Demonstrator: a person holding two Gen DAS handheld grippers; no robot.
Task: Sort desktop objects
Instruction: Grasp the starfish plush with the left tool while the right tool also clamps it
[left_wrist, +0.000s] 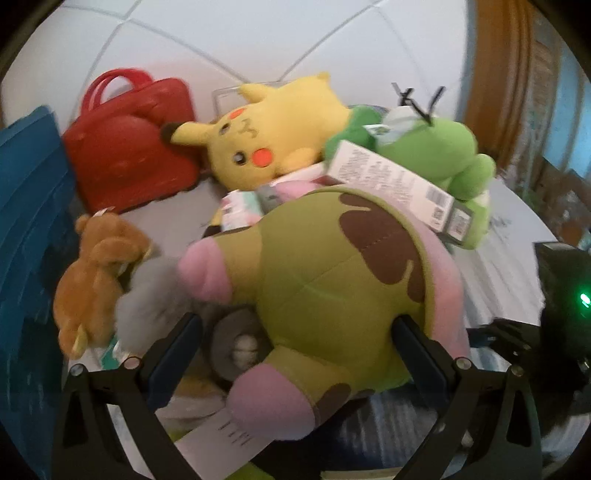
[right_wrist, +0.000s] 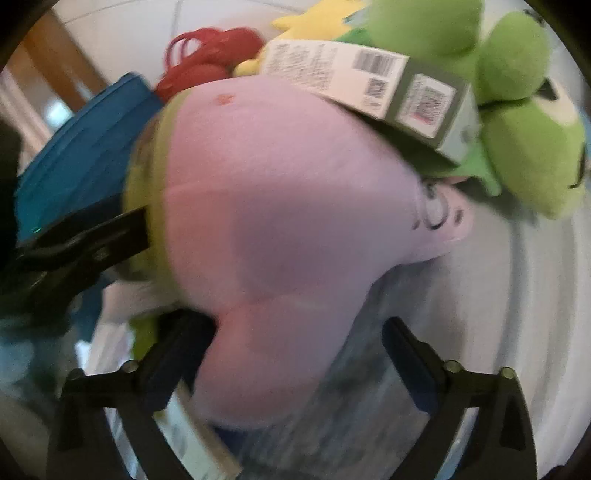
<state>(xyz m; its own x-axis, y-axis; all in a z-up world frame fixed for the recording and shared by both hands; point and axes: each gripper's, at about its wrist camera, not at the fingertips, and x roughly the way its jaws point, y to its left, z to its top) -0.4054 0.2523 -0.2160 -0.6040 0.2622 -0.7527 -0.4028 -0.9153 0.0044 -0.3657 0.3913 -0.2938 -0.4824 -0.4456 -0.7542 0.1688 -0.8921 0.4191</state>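
The left gripper (left_wrist: 297, 339) has its jaws spread wide around the rear of a turtle plush (left_wrist: 332, 280), olive green with brown patches and pink feet; the right finger presses into the shell's edge while the left finger stands clear of the fabric, so the jaws are released rather than clenched. The right gripper (right_wrist: 299, 354) also has its jaws parted, with the plush's pink underside (right_wrist: 280, 206) bulging between them and lying against the left finger; the right finger is apart from it. The plush lies on top of a heap of things in the middle of the white table (left_wrist: 517, 221). A long white carton with barcodes (left_wrist: 399, 184) rests across its upper edge, propped on a green frog plush (left_wrist: 443, 155). Behind them a Pikachu plush (left_wrist: 266, 136) lies on its side, one ear touching a red handbag (left_wrist: 129, 151). A brown teddy bear (left_wrist: 92, 280) lies near the table's left edge, beside a blue bin (left_wrist: 26, 221).
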